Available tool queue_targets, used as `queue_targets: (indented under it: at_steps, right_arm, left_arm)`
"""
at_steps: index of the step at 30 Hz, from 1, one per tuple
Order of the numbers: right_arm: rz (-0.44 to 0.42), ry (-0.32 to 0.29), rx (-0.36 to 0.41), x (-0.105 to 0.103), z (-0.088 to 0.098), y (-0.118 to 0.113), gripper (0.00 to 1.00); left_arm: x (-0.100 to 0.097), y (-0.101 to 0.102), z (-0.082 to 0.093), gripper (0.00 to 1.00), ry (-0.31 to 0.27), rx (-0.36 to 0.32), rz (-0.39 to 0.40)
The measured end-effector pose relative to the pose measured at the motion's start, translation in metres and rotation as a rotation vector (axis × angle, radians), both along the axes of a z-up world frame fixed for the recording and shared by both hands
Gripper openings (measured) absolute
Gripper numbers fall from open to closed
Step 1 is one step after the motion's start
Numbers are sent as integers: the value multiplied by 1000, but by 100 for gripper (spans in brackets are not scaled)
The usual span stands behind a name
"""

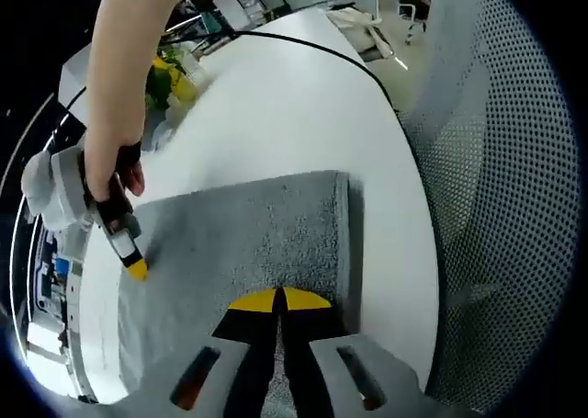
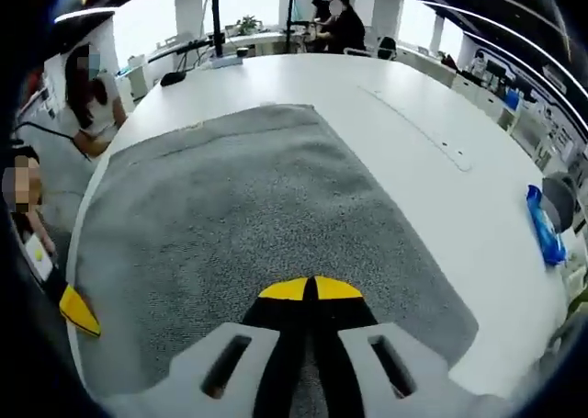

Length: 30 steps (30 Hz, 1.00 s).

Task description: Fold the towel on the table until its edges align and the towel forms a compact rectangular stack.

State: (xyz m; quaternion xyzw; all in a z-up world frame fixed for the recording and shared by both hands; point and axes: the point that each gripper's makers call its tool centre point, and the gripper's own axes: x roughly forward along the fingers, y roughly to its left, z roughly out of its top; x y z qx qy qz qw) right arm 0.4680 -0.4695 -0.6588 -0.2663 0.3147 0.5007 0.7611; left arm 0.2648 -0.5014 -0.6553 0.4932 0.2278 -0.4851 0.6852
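The grey terry-cloth towel (image 2: 257, 216) is lying flat on the white rounded tabletop (image 1: 276, 96), one long edge running near the table's rim. My left gripper (image 1: 278, 299) is hovering just over the towel with its yellow-tipped jaws pressed together — whether they are pinching any cloth, I cannot tell. My right gripper (image 2: 310, 289) is doing the same over the towel's broad middle, jaws closed tip to tip, and again I cannot tell if fabric is caught. In the left gripper view the right gripper is reaching in at the towel's far side edge. I am judging that the fold is at risk of going askew — if either gripper is holding only a thin pinch, or none, the cloth could slip out mid-lift and the edges would land misaligned.
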Motion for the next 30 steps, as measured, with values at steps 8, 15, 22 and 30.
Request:
queue_targets:
  at_steps: [8, 15, 22, 30]
  right_arm:
    - [46, -30, -39, -7, 0, -7, 0]
    - [56, -70, -87, -12, 0, -18, 0]
    - [36, -67, -141, -16, 0, -27, 0]
    - [32, -58, -197, -24, -1, -37, 0]
  left_arm:
    - [-8, 11, -2, 0, 6, 80, -2]
    - [-10, 16, -3, 0, 6, 157, 36]
    - [-11, 26, -2, 0, 49, 150, 97]
    - [-14, 39, -2, 0, 92, 148, 166]
